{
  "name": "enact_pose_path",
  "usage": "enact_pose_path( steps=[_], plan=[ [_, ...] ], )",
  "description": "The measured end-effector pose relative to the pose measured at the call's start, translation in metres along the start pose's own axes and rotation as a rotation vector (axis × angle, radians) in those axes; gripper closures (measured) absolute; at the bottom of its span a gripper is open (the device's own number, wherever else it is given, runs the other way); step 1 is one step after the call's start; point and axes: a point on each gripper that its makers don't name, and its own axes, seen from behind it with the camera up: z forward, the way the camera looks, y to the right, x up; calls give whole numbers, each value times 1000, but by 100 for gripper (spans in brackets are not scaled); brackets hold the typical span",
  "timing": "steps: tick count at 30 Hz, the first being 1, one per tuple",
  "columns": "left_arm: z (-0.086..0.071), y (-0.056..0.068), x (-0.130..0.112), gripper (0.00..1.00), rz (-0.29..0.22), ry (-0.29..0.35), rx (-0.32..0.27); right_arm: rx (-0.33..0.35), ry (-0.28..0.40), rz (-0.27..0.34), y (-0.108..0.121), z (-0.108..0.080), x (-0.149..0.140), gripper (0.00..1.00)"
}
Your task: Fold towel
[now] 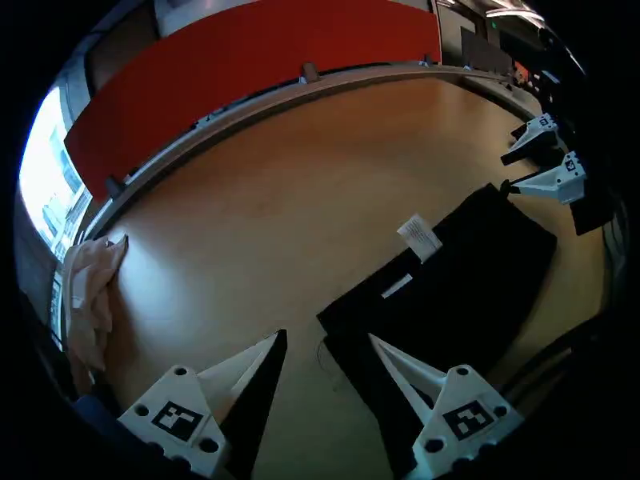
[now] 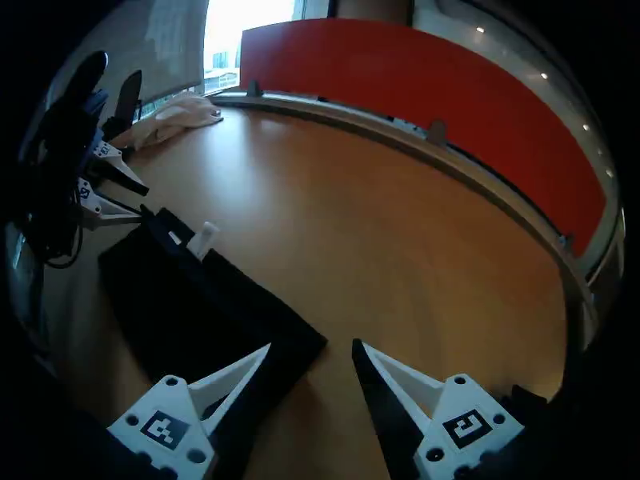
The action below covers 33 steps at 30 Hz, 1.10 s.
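While the black cloth towel (image 1: 448, 280) is lying lengthwise between them on the wooden counter (image 1: 280, 200), left gripper (image 1: 326, 352) and right gripper (image 2: 312, 352) are hovering spread apart, empty.

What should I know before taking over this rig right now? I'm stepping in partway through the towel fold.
Left gripper: open, holding nothing, poised over one end corner of the black towel.
Right gripper: open, holding nothing, at the opposite end.
The towel lies flat as a long strip on the wooden table, with its white tag on top.
Done: nothing is gripped yet. I cannot tell whether the strip is already folded once.
Left: grip the ends, then probably bring one end over the other.
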Motion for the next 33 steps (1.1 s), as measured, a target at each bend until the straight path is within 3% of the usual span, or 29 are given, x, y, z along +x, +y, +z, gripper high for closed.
enact_pose_path(
  steps=[5, 6, 9, 12, 18, 33],
  plan=[
    [-4, -7, 3, 36, -7, 8, 16, -11, 6, -4, 4, -2, 2, 28],
    [-6, -8, 3, 35, -10, 9, 17, -12, 8, -4, 4, -3, 2, 23],
    [-10, -8, 2, 20, -22, 12, 11, -14, 14, 0, 3, -6, 3, 9],
    [-15, -6, 0, 10, -37, 13, -2, -12, 22, 8, 0, -11, 3, 7],
    [-26, -5, -5, 9, -53, 18, -5, -9, 31, 17, -7, -23, -1, 6],
    [-59, 15, -32, 9, -96, 16, -20, -9, 43, 24, -30, -54, -18, 6]
  ],
)
